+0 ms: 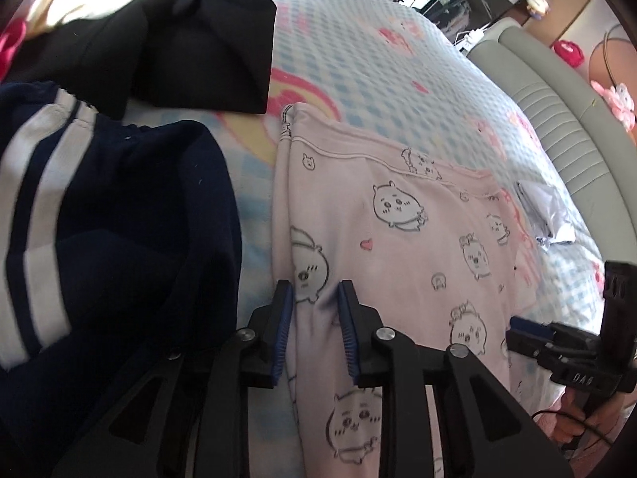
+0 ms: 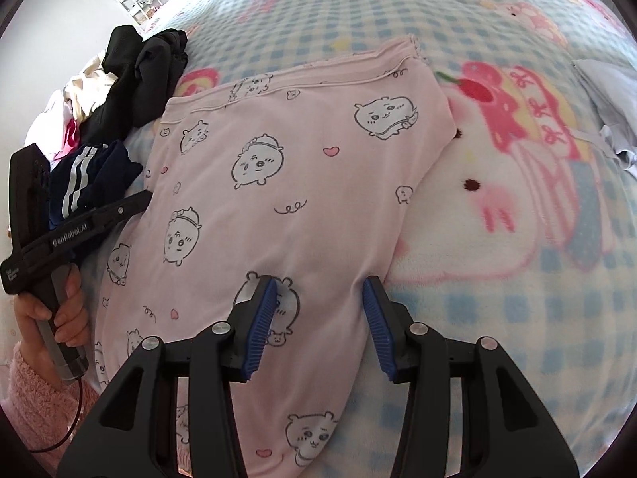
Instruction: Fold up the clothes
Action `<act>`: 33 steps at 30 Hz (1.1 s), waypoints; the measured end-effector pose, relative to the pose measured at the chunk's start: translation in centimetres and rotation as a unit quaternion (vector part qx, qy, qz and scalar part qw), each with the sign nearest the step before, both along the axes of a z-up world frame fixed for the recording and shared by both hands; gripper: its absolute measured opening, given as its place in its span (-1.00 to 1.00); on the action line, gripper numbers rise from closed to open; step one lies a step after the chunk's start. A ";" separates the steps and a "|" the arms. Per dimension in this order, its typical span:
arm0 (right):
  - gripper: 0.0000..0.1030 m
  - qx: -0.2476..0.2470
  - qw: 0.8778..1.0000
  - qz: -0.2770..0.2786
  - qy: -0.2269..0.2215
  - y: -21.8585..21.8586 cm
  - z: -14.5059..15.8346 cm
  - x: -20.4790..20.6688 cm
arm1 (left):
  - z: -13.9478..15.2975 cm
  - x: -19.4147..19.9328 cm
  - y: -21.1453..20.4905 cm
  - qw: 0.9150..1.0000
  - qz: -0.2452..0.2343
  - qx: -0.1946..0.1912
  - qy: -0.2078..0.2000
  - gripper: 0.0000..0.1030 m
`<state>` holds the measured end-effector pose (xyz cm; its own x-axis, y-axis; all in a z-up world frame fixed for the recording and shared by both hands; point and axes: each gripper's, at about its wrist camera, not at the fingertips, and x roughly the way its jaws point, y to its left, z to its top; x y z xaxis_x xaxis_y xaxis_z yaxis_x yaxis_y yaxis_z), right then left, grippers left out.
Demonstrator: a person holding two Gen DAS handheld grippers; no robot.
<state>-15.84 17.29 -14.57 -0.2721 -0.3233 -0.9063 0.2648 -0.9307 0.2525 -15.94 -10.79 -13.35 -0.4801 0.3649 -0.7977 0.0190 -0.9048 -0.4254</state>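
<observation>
A pink pyjama garment [image 1: 398, 239] [image 2: 298, 159] printed with cartoon animals lies spread flat on the bed. My left gripper [image 1: 314, 290] hangs low over its left edge. Its blue pads [image 1: 283, 330] stand a little apart, with a wrinkled ridge of the pink cloth between them, and I see no pinch. In the right wrist view the left gripper [image 2: 139, 201] reaches the garment's left side, held by a hand [image 2: 43, 310]. My right gripper [image 2: 320, 290] stands open over the garment's near right part, with its right finger at the cloth's edge. From the left wrist view the right gripper [image 1: 529, 330] shows at that edge.
A navy garment with white stripes [image 1: 119, 219] [image 2: 87, 183] and a black garment [image 1: 191, 40] [image 2: 147, 75] lie heaped to the left, with pale clothes [image 2: 83, 87] behind. The checked cartoon blanket [image 1: 378, 59] [image 2: 497, 318] covers the bed. A grey padded headboard [image 1: 557, 119] runs along the right, and a white item [image 1: 545, 215] lies beside it.
</observation>
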 end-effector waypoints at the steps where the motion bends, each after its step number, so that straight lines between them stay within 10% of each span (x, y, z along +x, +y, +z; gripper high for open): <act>1: -0.04 -0.001 1.000 0.000 0.000 0.0 -0.1 0.0 | -0.1 -0.2 -0.4 1.000 0.005 0.017 -0.001 -0.49; 4: -0.03 -0.010 1.000 -0.002 -0.001 0.2 -0.2 -0.1 | -0.4 -0.8 -1.6 0.997 0.026 0.073 -0.006 -0.48; 12: 0.00 -0.004 1.000 -0.015 -0.001 0.5 -0.3 -0.2 | 0.9 -0.4 0.3 0.998 0.047 -0.029 0.025 -0.97; 16: 0.00 -0.006 0.999 -0.022 0.027 0.9 1.1 -0.6 | 3.3 0.3 0.8 0.994 0.046 -0.079 0.067 -0.98; 25: 0.00 0.038 0.997 -0.057 0.019 2.4 0.2 -3.7 | 3.0 -1.1 -0.5 0.992 0.043 -0.114 0.017 -0.94; 27: 0.00 0.034 0.997 -0.050 0.042 2.5 1.2 -4.1 | 4.7 -0.4 0.2 0.992 0.025 -0.110 0.064 -0.64; 29: 0.00 0.035 0.997 -0.039 0.065 2.1 2.3 -4.8 | 5.9 -0.4 1.6 0.986 -0.008 -0.132 0.098 0.15; 33: 0.00 0.025 0.996 -0.045 0.073 1.8 3.1 -7.9 | 3.9 -4.1 2.2 0.988 0.001 -0.143 0.057 0.01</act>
